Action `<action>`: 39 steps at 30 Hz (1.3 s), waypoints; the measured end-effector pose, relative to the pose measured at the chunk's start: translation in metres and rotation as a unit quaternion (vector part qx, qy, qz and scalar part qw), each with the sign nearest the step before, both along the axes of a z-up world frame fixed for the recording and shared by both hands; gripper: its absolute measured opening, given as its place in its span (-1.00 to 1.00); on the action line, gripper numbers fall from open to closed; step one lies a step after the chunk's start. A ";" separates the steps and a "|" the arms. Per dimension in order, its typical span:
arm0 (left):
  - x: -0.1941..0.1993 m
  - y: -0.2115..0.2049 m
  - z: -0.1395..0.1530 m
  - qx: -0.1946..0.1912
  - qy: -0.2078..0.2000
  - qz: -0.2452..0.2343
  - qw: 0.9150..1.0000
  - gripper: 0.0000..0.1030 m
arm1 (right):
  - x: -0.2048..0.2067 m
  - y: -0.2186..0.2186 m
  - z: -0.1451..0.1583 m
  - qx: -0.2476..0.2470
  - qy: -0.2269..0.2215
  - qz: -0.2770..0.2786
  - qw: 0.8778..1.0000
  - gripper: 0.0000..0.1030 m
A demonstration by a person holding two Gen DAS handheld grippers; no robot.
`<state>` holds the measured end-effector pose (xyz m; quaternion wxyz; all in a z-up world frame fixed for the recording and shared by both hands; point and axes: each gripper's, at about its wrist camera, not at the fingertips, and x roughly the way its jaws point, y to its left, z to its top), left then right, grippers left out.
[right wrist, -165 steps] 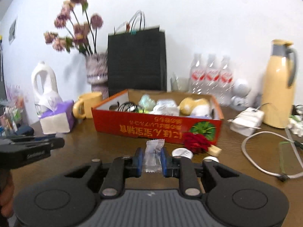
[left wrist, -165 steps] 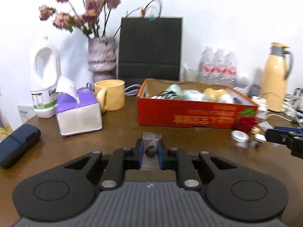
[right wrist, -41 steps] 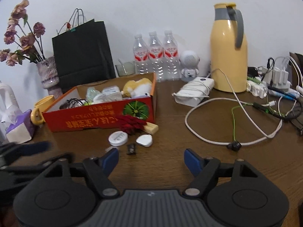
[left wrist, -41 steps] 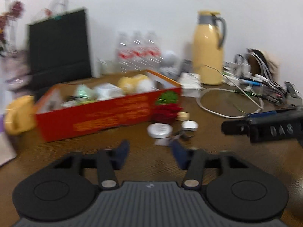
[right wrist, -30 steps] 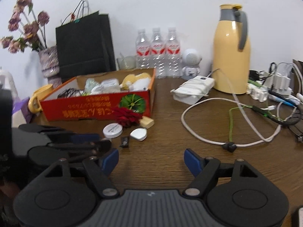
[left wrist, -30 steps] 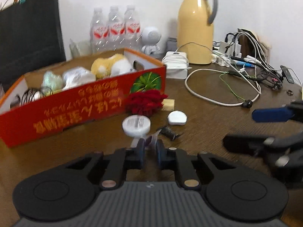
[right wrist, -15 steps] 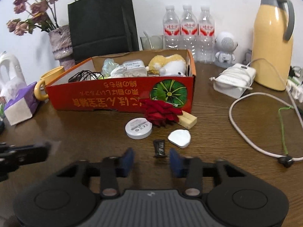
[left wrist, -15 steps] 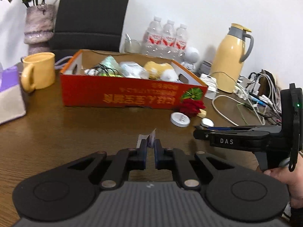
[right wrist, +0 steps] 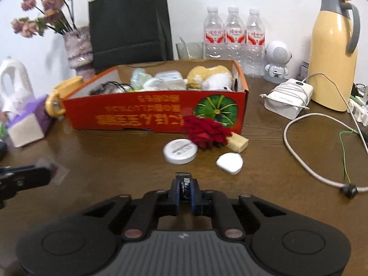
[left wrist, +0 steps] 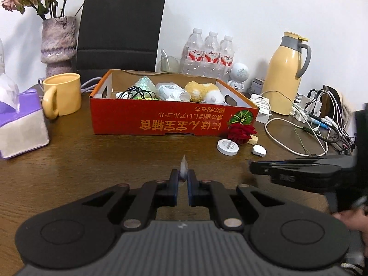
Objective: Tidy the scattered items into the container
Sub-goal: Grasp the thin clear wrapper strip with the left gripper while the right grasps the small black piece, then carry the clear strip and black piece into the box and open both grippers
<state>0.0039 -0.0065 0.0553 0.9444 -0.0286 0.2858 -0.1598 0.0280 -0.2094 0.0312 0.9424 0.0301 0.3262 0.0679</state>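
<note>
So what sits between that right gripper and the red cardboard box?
In the right wrist view, a round white tin and a red fabric flower lie between the right gripper and the red cardboard box.

The left gripper (left wrist: 182,178) pinches a clear wrapper (left wrist: 184,163). The red box (left wrist: 170,122) sits toward twelve o'clock. The right gripper (left wrist: 251,166) enters from three o'clock.

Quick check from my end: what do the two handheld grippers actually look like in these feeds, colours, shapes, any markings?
Both are matte black plastic. The left gripper and right gripper each have a ribbed grey body, two round black discs, linkage arms with metal pivot pins, and blue pads on the fingers. In the left view, the right one's side shows faint embossed lettering. No cables or sleeves show.
</note>
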 end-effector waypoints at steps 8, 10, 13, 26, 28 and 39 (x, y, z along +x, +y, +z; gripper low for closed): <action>-0.034 0.002 0.002 -0.015 0.003 -0.014 1.000 -0.83 | -0.077 0.014 0.037 0.004 -0.072 0.017 0.997 -0.85; -0.047 0.001 0.002 -0.015 -0.003 -0.015 1.000 -0.83 | -0.093 0.014 0.043 0.010 -0.086 0.011 0.996 -0.85; -0.067 -0.001 0.002 -0.007 -0.012 -0.014 1.000 -0.83 | -0.118 0.014 0.046 0.022 -0.106 0.003 0.994 -0.85; -0.113 0.001 0.028 0.000 -0.078 0.003 0.997 -0.83 | -0.170 0.021 0.052 0.035 -0.151 0.001 0.988 -0.84; -0.106 0.003 0.037 -0.011 -0.084 -0.005 0.996 -0.83 | -0.167 0.022 0.061 0.040 -0.159 0.007 0.986 -0.85; 0.045 -0.013 0.161 -0.030 -0.172 0.016 0.985 -0.83 | -0.043 0.030 0.193 0.029 -0.264 0.055 0.963 -0.84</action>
